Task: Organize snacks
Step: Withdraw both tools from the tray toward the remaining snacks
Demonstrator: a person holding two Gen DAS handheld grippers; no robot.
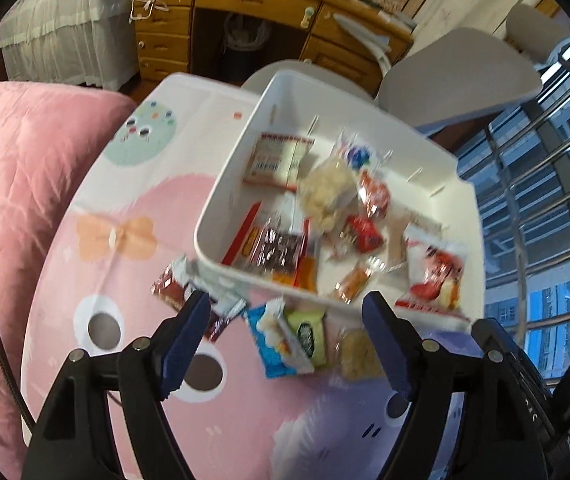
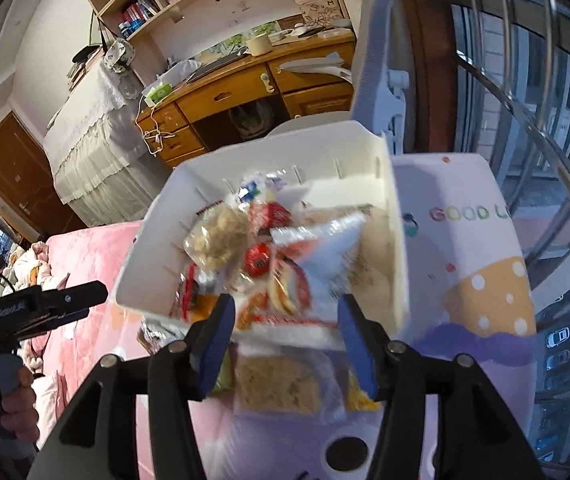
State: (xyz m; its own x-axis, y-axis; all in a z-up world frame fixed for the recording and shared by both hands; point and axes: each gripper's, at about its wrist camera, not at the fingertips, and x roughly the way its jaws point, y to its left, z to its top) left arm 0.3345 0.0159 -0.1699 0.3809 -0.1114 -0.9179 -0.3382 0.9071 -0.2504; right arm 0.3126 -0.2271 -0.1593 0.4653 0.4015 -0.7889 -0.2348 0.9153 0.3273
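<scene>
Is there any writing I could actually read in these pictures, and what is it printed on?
"GOOD L": coloured letters on the tablecloth, cut off at the edge of the right wrist view.
White lettering on the black body of the left tool: too blurred to read.
Print and barcode on the snack packets in the white box: too blurred to read.
Book spines on the shelf: too small.

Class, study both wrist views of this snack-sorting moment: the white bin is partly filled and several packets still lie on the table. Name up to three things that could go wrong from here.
1. The white bin seems to overhang the table's far edge; a push could tip it.
2. The blue packet, green packet and cracker packet overlap, so the left gripper might pinch two at once.
3. The crackers look brittle; the right gripper, jaws open above them, could crush them.
</scene>
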